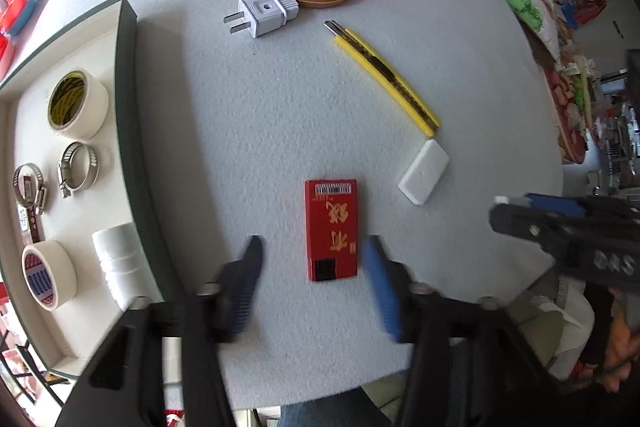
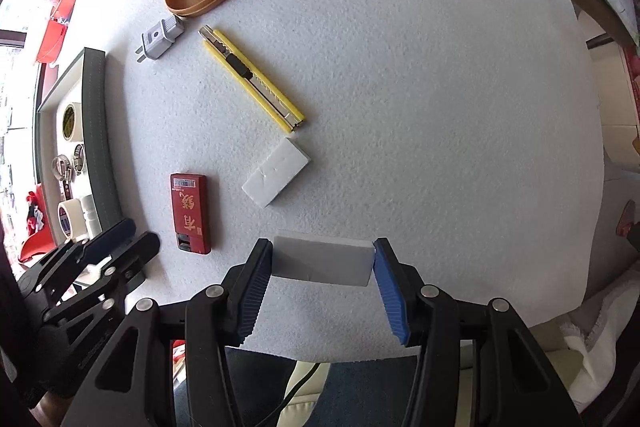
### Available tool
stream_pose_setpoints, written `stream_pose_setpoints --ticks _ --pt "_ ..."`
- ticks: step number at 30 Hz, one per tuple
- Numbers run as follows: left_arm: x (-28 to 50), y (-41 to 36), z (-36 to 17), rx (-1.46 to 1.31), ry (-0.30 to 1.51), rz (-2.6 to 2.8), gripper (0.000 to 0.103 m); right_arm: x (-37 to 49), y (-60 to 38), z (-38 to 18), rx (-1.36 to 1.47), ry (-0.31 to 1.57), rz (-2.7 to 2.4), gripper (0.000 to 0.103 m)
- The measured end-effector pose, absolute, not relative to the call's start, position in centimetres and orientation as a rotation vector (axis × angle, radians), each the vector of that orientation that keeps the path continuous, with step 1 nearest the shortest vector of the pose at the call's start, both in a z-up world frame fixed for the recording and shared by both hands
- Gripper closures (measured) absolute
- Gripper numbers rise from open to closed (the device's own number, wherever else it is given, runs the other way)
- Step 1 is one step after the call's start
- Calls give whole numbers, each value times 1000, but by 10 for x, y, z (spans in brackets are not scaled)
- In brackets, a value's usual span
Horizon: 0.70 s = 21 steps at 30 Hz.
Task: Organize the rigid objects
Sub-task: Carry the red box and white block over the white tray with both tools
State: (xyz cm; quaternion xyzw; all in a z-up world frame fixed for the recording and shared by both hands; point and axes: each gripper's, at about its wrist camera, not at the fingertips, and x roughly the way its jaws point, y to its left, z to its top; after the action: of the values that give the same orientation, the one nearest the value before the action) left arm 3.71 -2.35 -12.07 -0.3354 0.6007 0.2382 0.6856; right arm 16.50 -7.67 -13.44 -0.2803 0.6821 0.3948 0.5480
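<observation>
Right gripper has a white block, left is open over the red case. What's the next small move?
Probably carry the white block in the right gripper left toward the tray: the pads already clamp it, and the tray holds the sorted tape rolls. The left gripper straddles the red case without gripping.

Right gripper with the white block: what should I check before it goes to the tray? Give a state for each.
1. Right gripper clamps white block at both ends: ok.
2. Block clear of the table: cannot tell.
3. Left gripper open, empty, red box between its jaws: ok.
4. Bare floor in tray for the block: ok.
5. Left gripper out of the path to the tray: not ok.
</observation>
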Motion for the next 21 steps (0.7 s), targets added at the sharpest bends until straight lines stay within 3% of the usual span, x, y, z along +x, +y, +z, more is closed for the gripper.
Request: stream_pose_setpoints --ticks 7,8,9,11,21 --pt "77 -45 -153 -641 1478 572 27 194 -97 -120 -675 1602 901 50" --pt "82 -50 -153 -582 1499 576 33 195 -99 -119 -675 1599 897 50" --pt "86 -55 -150 -534 1495 565 49 203 -106 -115 -674 1599 893 50" --pt "90 -58 -146 -527 1489 522 65 202 -106 -115 -670 1596 890 50" --pt "30 -37 -83 -756 1303 499 65 188 -85 -88 -717 1507 987 50"
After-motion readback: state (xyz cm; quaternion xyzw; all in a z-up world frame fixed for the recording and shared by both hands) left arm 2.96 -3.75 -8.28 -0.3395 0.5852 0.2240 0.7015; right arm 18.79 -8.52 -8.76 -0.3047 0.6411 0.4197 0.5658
